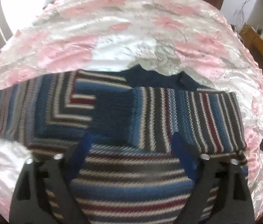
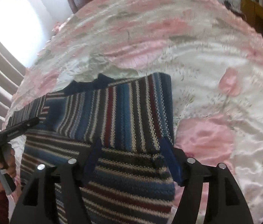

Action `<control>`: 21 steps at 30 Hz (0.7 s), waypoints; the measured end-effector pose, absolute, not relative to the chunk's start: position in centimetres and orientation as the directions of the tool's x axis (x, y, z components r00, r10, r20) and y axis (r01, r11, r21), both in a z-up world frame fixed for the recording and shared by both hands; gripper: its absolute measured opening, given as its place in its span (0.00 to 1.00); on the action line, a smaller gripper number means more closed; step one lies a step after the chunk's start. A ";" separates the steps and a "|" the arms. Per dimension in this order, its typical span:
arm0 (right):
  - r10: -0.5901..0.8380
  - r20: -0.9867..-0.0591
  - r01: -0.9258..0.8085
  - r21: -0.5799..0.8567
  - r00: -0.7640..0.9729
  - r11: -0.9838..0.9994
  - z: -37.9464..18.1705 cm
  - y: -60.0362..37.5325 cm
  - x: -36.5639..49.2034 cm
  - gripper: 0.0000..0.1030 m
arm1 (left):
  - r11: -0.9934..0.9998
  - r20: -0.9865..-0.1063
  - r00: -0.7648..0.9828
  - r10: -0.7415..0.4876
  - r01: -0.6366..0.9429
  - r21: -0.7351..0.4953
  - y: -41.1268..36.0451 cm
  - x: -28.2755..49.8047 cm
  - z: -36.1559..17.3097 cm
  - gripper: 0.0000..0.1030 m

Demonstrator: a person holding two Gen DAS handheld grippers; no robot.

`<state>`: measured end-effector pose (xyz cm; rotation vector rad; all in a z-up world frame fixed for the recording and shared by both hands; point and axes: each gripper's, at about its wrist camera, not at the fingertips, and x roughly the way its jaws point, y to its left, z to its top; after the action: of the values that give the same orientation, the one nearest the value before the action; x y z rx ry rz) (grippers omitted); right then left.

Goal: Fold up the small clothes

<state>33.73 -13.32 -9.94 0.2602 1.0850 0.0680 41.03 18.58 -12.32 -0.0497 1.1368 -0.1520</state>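
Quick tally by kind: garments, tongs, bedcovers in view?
Striped sweater: 1
Tongs, left and right: 2
Floral bedcover: 1
Total: 4

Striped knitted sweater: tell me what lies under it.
The striped knitted sweater lies on a shiny pink and white floral bedspread, which shows all around it. What the sweater and bedspread cover cannot be seen.
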 end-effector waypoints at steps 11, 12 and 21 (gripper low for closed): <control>0.265 -0.867 -0.023 0.282 0.421 0.959 -11.8 -6.9 34.4 0.68 | 0.988 -0.933 0.360 -0.003 -0.142 -0.058 37.1 40.0 -13.7 0.87; 0.267 -0.869 -0.029 0.280 0.417 0.959 -12.1 -6.3 34.7 0.68 | 0.981 -0.935 0.355 0.021 -0.185 -0.049 39.7 40.2 -13.9 0.87; 0.268 -0.884 -0.057 0.267 0.384 0.962 -14.2 -2.6 36.7 0.68 | 0.894 -0.939 0.327 0.105 -0.445 -0.055 55.3 41.9 -15.0 0.86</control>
<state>36.71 -2.56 -14.24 0.2051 1.1608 0.2092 41.87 55.33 -15.04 -0.3286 1.1883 0.3683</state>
